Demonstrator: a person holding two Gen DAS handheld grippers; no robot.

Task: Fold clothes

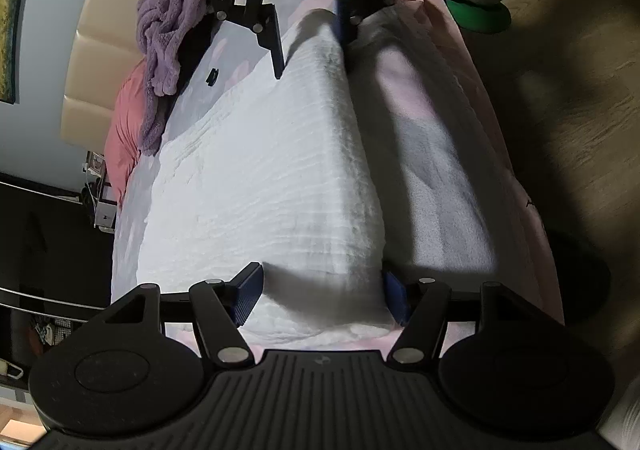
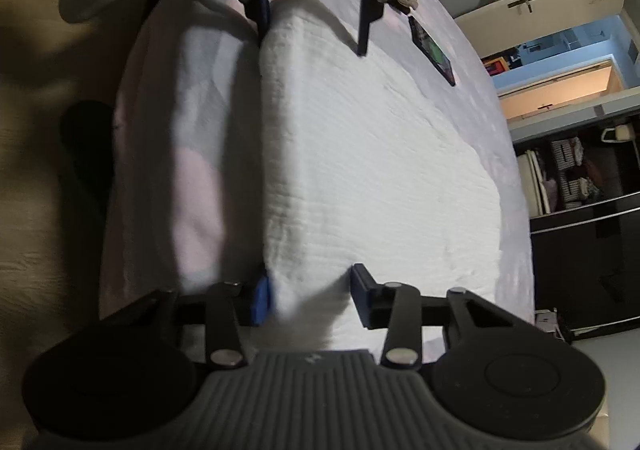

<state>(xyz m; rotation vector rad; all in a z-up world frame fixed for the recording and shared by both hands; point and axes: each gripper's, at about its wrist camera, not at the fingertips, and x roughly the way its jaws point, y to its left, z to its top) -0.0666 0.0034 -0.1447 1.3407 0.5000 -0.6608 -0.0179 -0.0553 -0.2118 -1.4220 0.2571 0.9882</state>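
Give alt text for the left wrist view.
A white towel lies on a bed, its folded edge between the jaws of both grippers: the left gripper near the camera, the right gripper at the far end. A purple blanket is heaped by the headboard.

A white, ribbed, fluffy garment (image 1: 264, 186) lies spread on the bed, long and roughly rectangular, reaching from the near end to the far end of the left wrist view. In that view its right edge is lifted into a raised ridge, leaving a shadowed strip beside it, while its left part lies flat. In the right wrist view the same white garment (image 2: 380, 154) has the raised ridge along its left side and lies flat toward the right.
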